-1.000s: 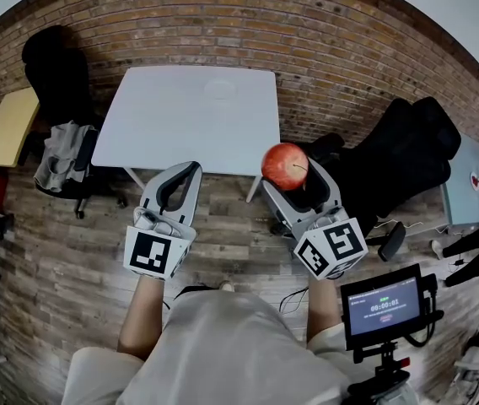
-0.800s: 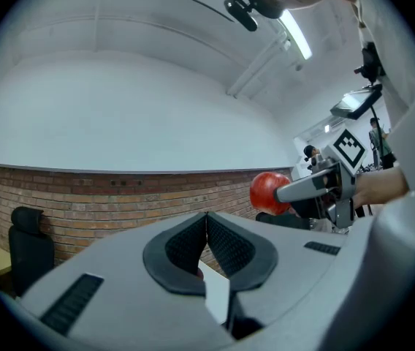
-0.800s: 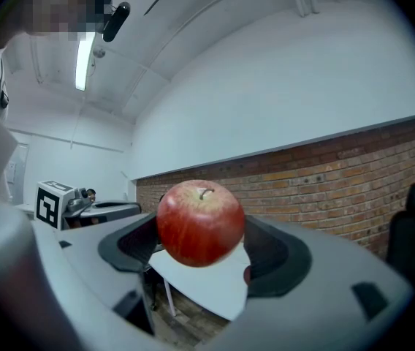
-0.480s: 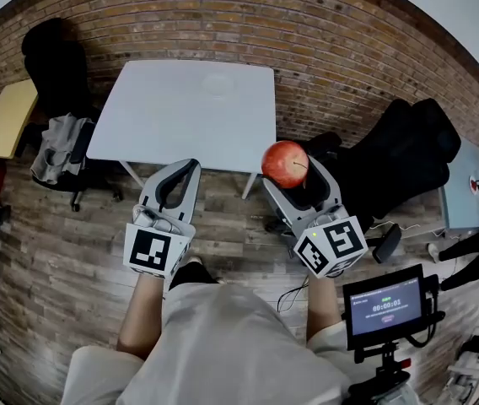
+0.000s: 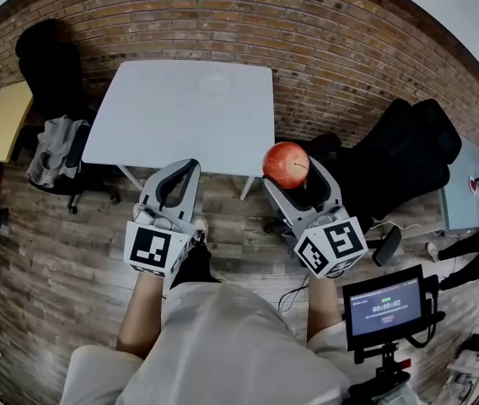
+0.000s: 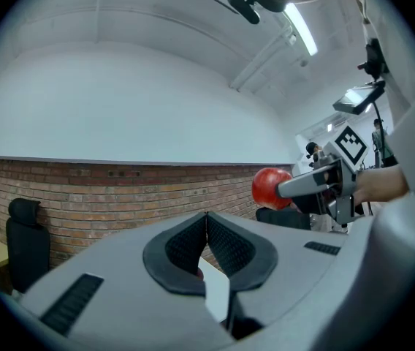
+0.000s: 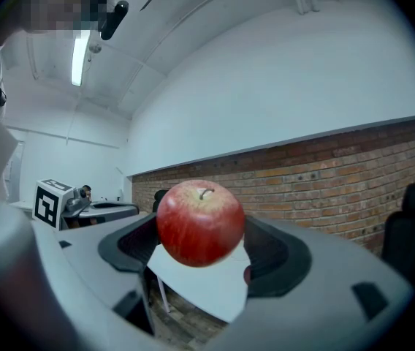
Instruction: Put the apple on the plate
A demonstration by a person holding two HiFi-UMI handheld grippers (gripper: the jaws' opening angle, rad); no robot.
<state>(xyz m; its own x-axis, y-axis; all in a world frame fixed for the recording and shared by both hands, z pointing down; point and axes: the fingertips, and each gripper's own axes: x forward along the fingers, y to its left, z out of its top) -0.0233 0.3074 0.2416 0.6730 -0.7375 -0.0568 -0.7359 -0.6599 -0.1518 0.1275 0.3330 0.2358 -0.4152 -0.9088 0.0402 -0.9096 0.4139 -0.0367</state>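
A red apple (image 5: 286, 164) is clamped between the jaws of my right gripper (image 5: 288, 175), held in the air in front of the person's body. In the right gripper view the apple (image 7: 200, 223) fills the gap between the dark pads, stem up. My left gripper (image 5: 190, 168) is beside it at the left, jaws shut with nothing between them; its tips (image 6: 206, 219) meet in the left gripper view. Ahead stands a white table (image 5: 164, 129). A pale round plate (image 5: 217, 84) shows faintly near its far edge.
A brick wall runs behind the table. A black chair (image 5: 47, 62) and a chair draped with clothes (image 5: 58, 154) stand at the left, near a yellow tabletop (image 5: 2, 123). Black seating (image 5: 404, 154) is at the right. A small screen (image 5: 383, 305) sits by the right arm.
The table has spread a little wider and drifted left in the head view. A dark trouser leg and shoe now show between the grippers. Both grippers hold as before.
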